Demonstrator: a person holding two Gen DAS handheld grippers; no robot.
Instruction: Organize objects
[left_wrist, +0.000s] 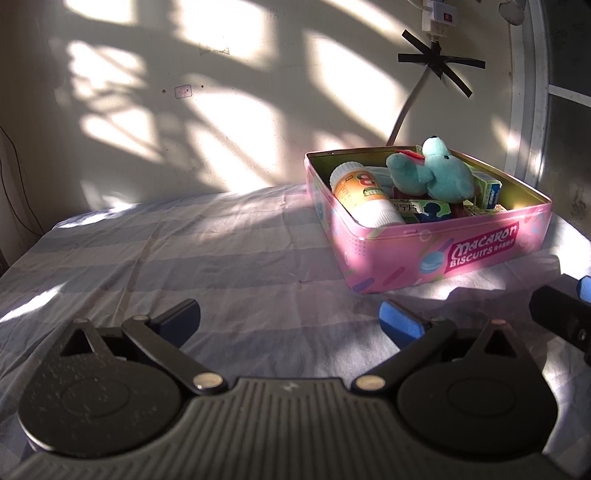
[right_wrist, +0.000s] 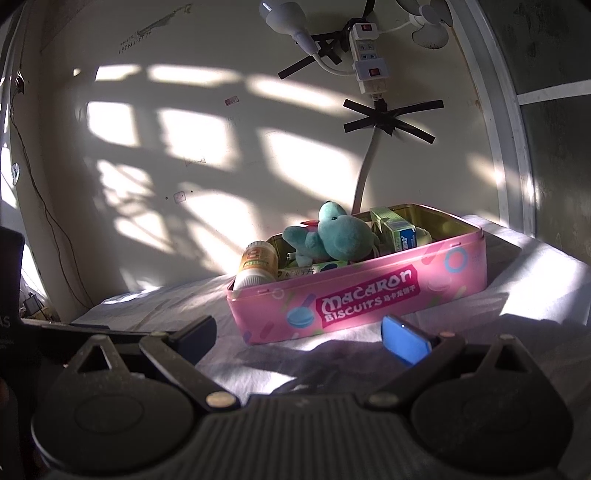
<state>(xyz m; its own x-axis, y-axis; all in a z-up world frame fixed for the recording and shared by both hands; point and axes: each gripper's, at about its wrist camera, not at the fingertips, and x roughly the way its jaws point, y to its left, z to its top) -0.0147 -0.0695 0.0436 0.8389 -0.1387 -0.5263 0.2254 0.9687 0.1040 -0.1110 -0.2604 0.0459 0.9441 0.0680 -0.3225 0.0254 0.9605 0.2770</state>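
Looks like I'm basically done: plush toy (left_wrist: 441, 173), bottle (left_wrist: 365, 197) and small boxes (left_wrist: 489, 190) all sit inside the pink tin (left_wrist: 443, 251). Both my left gripper (left_wrist: 290, 319) and right gripper (right_wrist: 299, 336) hover in front of the tin, spread wide, holding nothing. Next I'd just check for strays

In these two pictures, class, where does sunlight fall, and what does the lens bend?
Left wrist view: sun patches streak the wall, and the pink tin is half shaded. Right wrist view: glare whitens the sheet, and the window frame bows.
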